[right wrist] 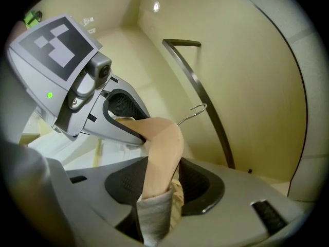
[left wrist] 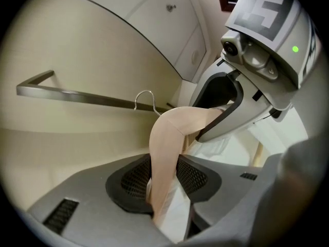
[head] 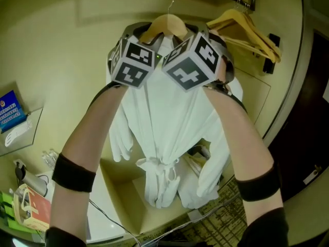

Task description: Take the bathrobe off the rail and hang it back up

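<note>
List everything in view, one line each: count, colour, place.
bathrobe: one, white, draped on the wooden hanger, belt tied
wooden hanger: one, pale wood with a metal hook, hook clear of the rail
spare hangers: count unclear, yellowish wood, hung at upper right
rail: one, dark metal, along the wall behind the hook
booklet: one, blue, far left
carpet: patterned, bottom edge
left claw: one, grey, shut on the hanger's left arm
right claw: one, grey, shut on its right arm
forearms: two, each with a black band, raised to the hanger
</note>
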`<state>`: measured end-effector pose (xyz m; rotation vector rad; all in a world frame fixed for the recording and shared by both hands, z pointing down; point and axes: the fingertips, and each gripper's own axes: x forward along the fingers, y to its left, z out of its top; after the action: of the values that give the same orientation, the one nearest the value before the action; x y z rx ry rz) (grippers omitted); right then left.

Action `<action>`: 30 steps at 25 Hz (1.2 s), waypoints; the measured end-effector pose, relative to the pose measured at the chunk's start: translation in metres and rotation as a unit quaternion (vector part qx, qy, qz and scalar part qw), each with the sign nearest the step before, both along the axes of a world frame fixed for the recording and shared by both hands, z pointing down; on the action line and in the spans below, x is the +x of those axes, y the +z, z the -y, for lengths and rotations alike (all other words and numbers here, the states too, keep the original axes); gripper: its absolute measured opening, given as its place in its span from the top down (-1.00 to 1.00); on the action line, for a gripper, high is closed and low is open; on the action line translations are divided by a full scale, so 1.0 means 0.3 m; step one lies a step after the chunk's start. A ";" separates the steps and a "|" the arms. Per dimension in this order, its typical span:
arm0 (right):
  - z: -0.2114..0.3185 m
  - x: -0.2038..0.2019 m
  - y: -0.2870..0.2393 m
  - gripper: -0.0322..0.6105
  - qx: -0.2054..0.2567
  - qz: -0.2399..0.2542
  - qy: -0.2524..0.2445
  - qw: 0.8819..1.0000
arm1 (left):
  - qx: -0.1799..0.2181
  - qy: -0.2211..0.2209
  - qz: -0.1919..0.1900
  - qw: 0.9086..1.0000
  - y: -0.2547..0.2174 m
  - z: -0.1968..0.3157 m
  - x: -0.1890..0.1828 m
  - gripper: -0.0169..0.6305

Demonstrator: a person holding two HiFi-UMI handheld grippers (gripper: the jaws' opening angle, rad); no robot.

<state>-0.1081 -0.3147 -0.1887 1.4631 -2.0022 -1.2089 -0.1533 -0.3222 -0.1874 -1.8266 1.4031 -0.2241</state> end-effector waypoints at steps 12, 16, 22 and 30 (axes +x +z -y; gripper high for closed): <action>-0.062 -0.036 0.591 0.32 -0.071 0.022 -0.046 0.996 | -0.068 -0.035 -0.019 0.997 0.590 -0.070 -0.034 0.48; -0.072 -0.053 0.820 0.32 -0.106 0.037 -0.062 0.992 | -0.098 -0.050 -0.022 0.994 0.830 -0.077 -0.059 0.48; -0.071 -0.096 1.233 0.32 -0.159 0.040 -0.071 0.984 | -0.143 -0.066 -0.023 0.987 1.245 -0.084 -0.103 0.48; -0.076 -0.116 1.802 0.35 -0.223 0.059 -0.078 0.970 | -0.195 -0.089 -0.007 0.977 1.803 -0.102 -0.127 0.47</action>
<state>-0.1430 -0.2921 0.3518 1.1932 -2.3130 -0.6683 -0.1914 -0.2915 0.3537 -2.0129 1.6210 -0.6170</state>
